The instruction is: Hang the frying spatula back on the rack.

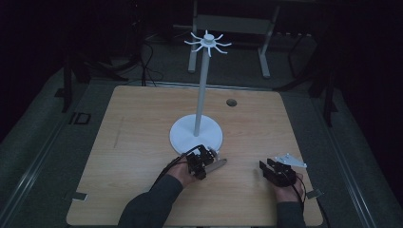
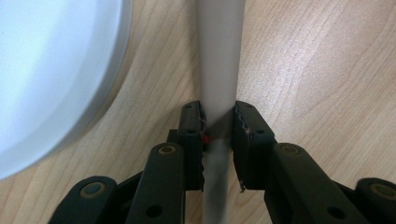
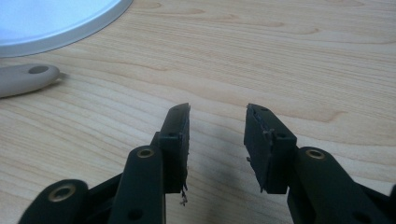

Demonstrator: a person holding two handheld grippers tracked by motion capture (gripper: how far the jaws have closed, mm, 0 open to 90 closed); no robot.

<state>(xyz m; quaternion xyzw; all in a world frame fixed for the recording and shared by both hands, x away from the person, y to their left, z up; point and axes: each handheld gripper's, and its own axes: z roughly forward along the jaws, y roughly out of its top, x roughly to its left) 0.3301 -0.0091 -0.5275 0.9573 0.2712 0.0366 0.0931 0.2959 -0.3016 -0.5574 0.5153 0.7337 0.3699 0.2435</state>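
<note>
A white hook stand [image 1: 203, 85] rises from a round white base [image 1: 196, 135] at the middle of the wooden table [image 1: 142, 123]. Just in front of the base, my left gripper [image 1: 208, 164] is shut on the grey handle of a utensil [image 1: 219, 164] lying low over the table. In the left gripper view the handle [image 2: 218, 70] runs straight out between the pads [image 2: 192, 126], with the base [image 2: 46, 70] to its left. My right gripper [image 1: 265, 165] rests near the front right, open [image 3: 217, 109] with nothing between its jaws. The handle's end [image 3: 28, 77], with a hole in it, lies off to its left.
A small round grommet [image 1: 231, 102] sits in the table's far half. Metal clips stick out at the front corners [image 1: 78, 195]. A grey frame [image 1: 233, 23] stands on the dark floor behind the table.
</note>
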